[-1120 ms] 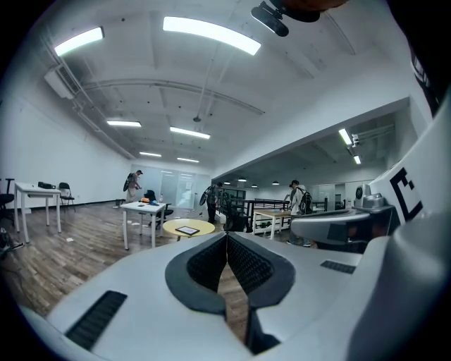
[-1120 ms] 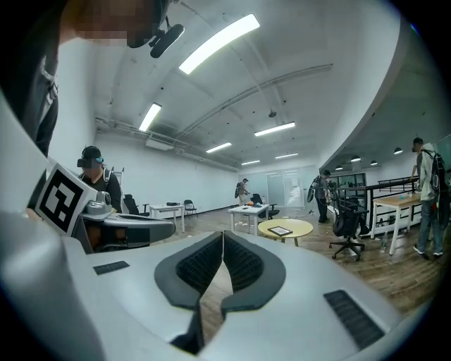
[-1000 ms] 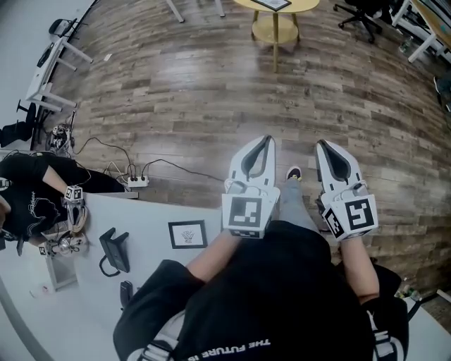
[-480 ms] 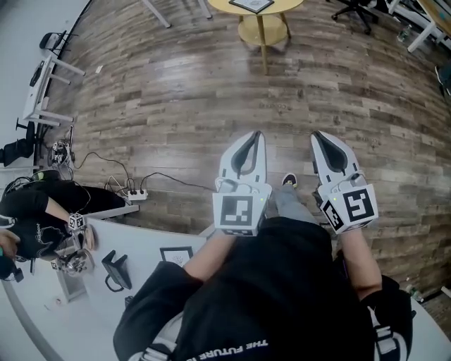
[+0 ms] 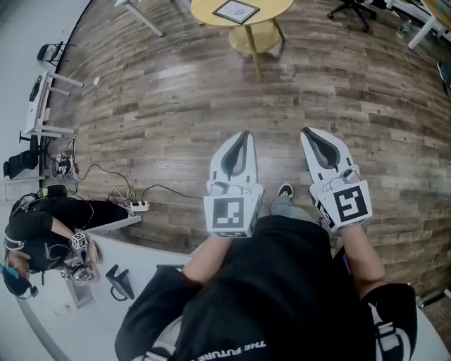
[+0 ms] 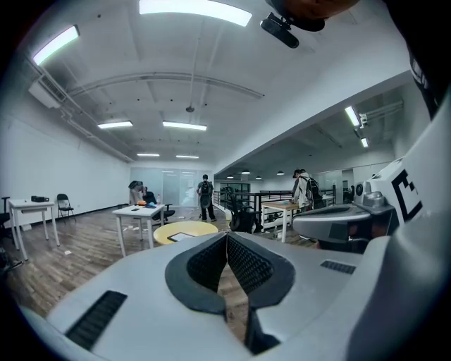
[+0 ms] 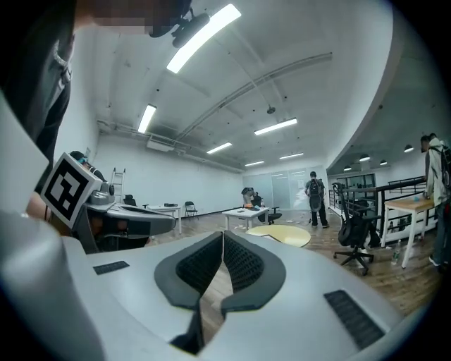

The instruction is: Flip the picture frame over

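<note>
Both grippers are held out level over the wood floor, well apart from the frame (image 5: 237,10).
- Left gripper (image 5: 244,133): jaws together, nothing between.
- Right gripper (image 5: 304,130): same, pads meeting, empty.
- Frame: lies flat on the round yellow bench (image 5: 273,6), far ahead at the top of the head view.

Risks, as judged:
- Reaching it with jaws closed would push the frame, not take it.
- A flat frame offers only a thin edge. A pinch may slip and slide it off the bench rim.
- A drop mid-flip could crack it.
</note>
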Demonstrator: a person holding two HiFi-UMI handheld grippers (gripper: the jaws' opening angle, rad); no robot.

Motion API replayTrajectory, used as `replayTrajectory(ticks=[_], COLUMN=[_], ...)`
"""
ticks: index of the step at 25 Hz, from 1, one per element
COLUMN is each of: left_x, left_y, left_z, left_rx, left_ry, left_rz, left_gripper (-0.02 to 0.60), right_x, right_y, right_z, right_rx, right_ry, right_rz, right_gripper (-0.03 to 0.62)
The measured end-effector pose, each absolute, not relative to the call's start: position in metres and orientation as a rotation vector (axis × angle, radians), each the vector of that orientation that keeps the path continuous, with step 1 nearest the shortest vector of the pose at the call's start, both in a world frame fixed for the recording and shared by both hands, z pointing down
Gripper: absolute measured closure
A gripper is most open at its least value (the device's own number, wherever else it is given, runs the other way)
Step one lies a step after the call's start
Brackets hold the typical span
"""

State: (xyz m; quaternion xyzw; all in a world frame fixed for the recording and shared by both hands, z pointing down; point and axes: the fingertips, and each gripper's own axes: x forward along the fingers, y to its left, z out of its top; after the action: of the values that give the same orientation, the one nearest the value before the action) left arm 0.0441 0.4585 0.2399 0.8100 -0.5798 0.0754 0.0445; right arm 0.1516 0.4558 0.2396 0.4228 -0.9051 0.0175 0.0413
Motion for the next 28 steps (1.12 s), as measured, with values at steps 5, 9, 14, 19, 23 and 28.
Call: replayTrajectory(ticks=[5,9,14,19,23,28], left_x=[0.058,0.062,0.057,0.042,0.028,0.008], left_y=[0.439,0.424,0.399,0.355,0.309,0.259], left_z=[0.239,0.239,0.243,0.251,0.250,0.252], left_rx=[2.473,2.472,2.466,2.469,2.466,2.486], left_ry=[-1.774,-1.779,-1.769,-1.757,-1.749,-1.725], left_rz=[0.246,0.246,0.236,0.246,0.230,0.219], left_gripper=[0.558,0.558,0.558,0.558,0.558,0.558], right_x=[0.158,0.162,0.156,0.143,0.128,0.104], right_y=[0.435,0.420,0.396,0.354,0.311,0.265], right_z=[0.237,0.238,0.241,0.248,0.250,0.249], right_rx=[1.275,1.281,1.287,1.290,1.286,1.274], right_ry=[-2.796,-2.807,-2.804,-2.782,-2.764,-2.746], right_rz=[0.041,0.063,0.070,0.092,0.103,0.091], right_gripper=[0.572,0.572,0.572,0.572,0.572,0.572])
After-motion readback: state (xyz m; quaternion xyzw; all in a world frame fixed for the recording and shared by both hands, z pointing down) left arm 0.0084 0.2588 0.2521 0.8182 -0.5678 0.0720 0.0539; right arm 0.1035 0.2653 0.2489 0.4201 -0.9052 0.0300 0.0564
